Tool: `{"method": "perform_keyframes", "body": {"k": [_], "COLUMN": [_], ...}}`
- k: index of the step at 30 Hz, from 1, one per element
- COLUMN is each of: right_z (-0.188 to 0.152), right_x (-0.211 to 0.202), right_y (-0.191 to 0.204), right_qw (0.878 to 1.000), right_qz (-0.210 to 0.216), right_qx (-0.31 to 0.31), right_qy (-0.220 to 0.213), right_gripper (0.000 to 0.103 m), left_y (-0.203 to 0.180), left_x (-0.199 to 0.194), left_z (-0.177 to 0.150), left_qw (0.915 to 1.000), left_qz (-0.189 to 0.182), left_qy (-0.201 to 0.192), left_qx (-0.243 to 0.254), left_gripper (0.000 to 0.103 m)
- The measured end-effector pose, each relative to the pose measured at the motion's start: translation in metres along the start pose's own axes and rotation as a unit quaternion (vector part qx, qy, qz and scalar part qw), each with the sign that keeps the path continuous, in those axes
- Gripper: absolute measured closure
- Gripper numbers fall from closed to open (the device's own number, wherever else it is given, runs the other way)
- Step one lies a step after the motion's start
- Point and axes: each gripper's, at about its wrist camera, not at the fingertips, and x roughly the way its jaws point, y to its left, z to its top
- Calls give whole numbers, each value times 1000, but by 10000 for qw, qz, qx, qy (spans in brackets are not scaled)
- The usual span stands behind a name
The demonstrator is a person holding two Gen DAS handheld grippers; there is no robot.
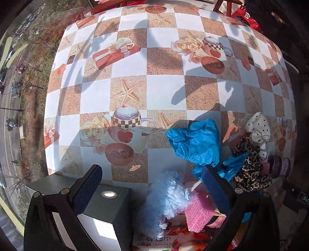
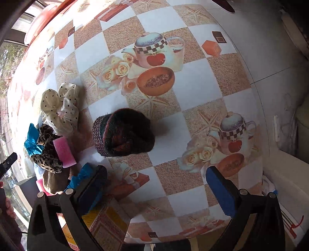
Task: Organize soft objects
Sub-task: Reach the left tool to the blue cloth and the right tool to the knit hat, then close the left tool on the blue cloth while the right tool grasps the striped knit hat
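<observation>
A pile of soft things lies on the patterned table (image 1: 164, 92): a blue crinkled cloth (image 1: 195, 141), a fluffy light-blue toy (image 1: 166, 198), a pink foam piece (image 1: 197, 212), a leopard scrunchie (image 1: 251, 170) and a white dotted cloth (image 1: 258, 131). My left gripper (image 1: 152, 183) is open and empty, over the fluffy toy. In the right wrist view a dark knitted hat (image 2: 123, 133) lies alone on the table (image 2: 202, 90), with the dotted cloth (image 2: 61, 110), leopard scrunchie (image 2: 48, 152) and pink foam (image 2: 64, 152) to its left. My right gripper (image 2: 156, 185) is open and empty, just in front of the hat.
A grey box (image 1: 104, 208) stands under my left gripper's left finger. A printed cardboard box (image 2: 104, 224) sits at the table's near edge. Red chairs (image 1: 241, 13) stand beyond the far side. The floor (image 2: 270, 48) lies to the right of the table.
</observation>
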Motion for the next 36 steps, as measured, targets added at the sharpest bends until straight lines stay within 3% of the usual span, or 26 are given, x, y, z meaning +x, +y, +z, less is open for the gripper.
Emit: {"method": "perform_keyframes", "body": {"k": [6,10,20,24,27,31,36], "right_z": [13,24,45,43,34,26,34], "right_x": [1,8,63,75,73,70,70], "right_y": [15,27,70,86,100,102,101], "right_qw": [9997,9997,9976,9943,9943,9948,9926], "right_qz": [262,204,-226,-591,-565,-532,-595], "right_qx": [-2,-106,-507,-816,-873,-810,-985], "right_qy": [-37,51,425,342,220,307,385], "right_gripper": [0,0,0,0,0,0,0], "left_y": [-24,-41,-66,-62,-71,-77,-66], "left_x": [23,41,82,90,92,87,87], "left_z": [15,25,47,59,71,44,33], "left_qw": [9977,9965,9949,9949,9962,9961,9943], "left_qz": [-370,-329,-118,-269,-255,-231,-259], "left_qy": [226,355,633,568,490,450,791], "left_qx": [-529,-678,-773,-788,-676,-730,-672], "left_gripper": [0,0,0,0,0,0,2]}}
